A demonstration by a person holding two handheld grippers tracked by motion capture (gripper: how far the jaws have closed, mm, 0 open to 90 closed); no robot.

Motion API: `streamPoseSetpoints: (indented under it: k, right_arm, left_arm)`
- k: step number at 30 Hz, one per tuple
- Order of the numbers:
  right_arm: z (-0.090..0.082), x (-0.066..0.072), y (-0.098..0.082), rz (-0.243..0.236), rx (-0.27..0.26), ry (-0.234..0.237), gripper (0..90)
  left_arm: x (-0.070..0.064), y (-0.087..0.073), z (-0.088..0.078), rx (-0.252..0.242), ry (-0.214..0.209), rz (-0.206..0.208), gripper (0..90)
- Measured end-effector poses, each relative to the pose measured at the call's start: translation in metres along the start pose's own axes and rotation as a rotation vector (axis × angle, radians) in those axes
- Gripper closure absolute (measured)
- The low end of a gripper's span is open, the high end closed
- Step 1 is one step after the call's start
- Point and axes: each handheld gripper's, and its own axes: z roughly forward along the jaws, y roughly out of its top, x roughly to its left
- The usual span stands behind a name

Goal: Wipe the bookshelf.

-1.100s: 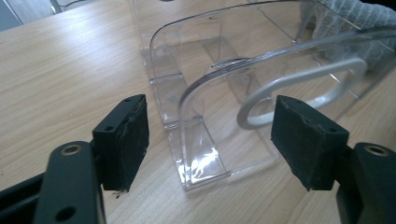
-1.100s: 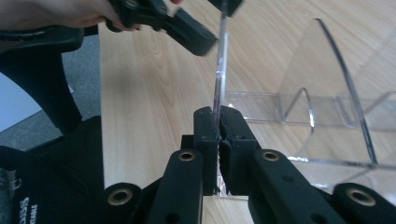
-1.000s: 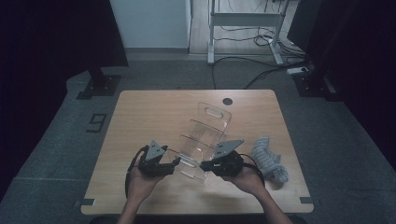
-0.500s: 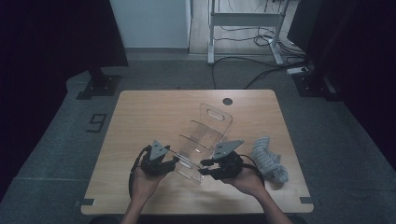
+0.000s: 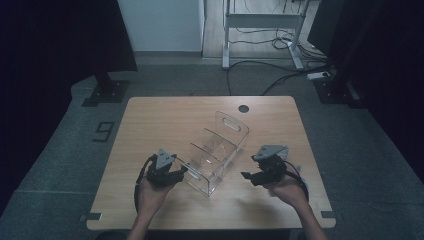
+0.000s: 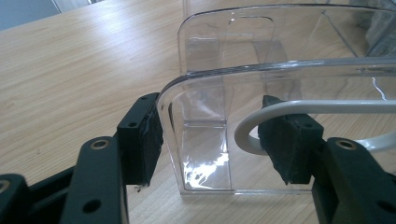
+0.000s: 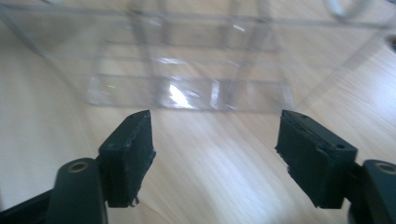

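Observation:
A clear plastic organizer with inner dividers and a handle slot stands mid-table. My left gripper grips its near left end. In the left gripper view the jaws span the organizer's rounded corner, the left pad pressed against the wall. A white cable loop curls by the right pad, and these jaws have closed a little in the last second. My right gripper is off the organizer's right side. Its jaws have just been opening and hold nothing, with the organizer blurred ahead.
The wooden table has a round cable hole near its far edge. A grey cloth shows through the clear plastic on the right. Beyond the table are a dark floor, stand bases and cables.
The right gripper has let go of the organizer's front wall, opened, and drawn away to the right. The left gripper has stayed at the left corner.

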Motion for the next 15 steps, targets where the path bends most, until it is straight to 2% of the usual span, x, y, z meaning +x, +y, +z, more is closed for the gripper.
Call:
streamPoseSetpoints:
  k: [6,10,15]
  right_arm:
    - [-0.011,-0.022,-0.02,0.057,0.038,-0.091,21.4]
    - [-0.022,-0.036,-0.036,0.116,0.047,-0.157,20.1]
    - [-0.024,-0.046,-0.055,0.169,0.097,-0.202,18.9]
  left_arm:
    - [0.002,0.0,0.0,0.002,-0.007,0.0,43.2]
    - [0.005,0.0,-0.001,0.005,-0.017,0.004,43.4]
    - [0.008,-0.002,-0.003,0.004,-0.023,0.005,43.5]
